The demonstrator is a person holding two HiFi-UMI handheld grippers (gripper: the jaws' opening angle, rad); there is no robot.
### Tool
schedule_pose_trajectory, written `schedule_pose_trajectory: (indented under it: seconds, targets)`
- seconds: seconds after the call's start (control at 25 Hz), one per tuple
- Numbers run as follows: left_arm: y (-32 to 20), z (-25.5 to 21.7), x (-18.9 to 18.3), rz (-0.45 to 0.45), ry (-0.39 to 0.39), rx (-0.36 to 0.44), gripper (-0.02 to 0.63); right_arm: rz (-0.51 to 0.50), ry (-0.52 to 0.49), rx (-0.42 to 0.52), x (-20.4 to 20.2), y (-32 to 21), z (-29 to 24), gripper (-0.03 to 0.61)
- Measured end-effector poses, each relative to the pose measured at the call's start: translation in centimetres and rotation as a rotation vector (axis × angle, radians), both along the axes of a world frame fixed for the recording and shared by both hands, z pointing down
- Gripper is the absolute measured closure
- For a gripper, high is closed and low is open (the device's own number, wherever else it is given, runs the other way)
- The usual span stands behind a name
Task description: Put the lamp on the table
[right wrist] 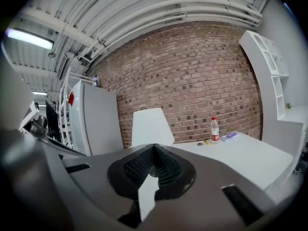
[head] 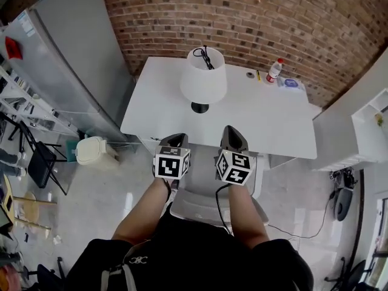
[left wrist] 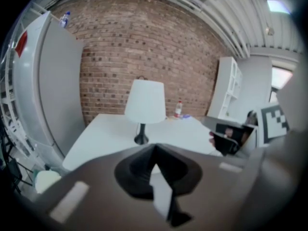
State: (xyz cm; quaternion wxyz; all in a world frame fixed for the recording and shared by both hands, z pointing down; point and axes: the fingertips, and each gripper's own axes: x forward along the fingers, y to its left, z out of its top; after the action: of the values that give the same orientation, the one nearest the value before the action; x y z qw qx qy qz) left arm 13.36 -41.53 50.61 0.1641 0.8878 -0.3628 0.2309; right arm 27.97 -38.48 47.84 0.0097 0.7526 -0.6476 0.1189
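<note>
A lamp [head: 204,77] with a white shade and a black base stands upright on the white table [head: 267,123], toward its far left part. It also shows in the left gripper view as the lamp [left wrist: 144,102] and in the right gripper view as the lamp [right wrist: 151,127]. My left gripper [head: 174,141] and right gripper [head: 233,139] hover side by side at the table's near edge, well short of the lamp. Both are shut with nothing between the jaws: left gripper [left wrist: 155,150], right gripper [right wrist: 154,150].
A water bottle [head: 274,70], a blue packet [head: 291,83] and small items lie at the table's far right. A grey chair [head: 206,205] is below my grippers. A grey cabinet [head: 66,59] stands left, a bin [head: 94,151] beside it, white shelves [head: 370,123] right, a brick wall behind.
</note>
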Motion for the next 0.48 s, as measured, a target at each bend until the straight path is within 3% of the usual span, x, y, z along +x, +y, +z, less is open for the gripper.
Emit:
schedule_pose_trajectory:
  seconds: [0.28,0.48]
  targets:
    - [4.3,-4.5,2.0,0.014,0.063,0.095,0.612,-0.040,0.045,0.070,-0.2,4.2,-4.2,0.580]
    - [4.7,-6.2,2.7,0.036,0.072,0.125,0.612,-0.053,0.059,0.076,-1.1,5.1,-5.7,0.580]
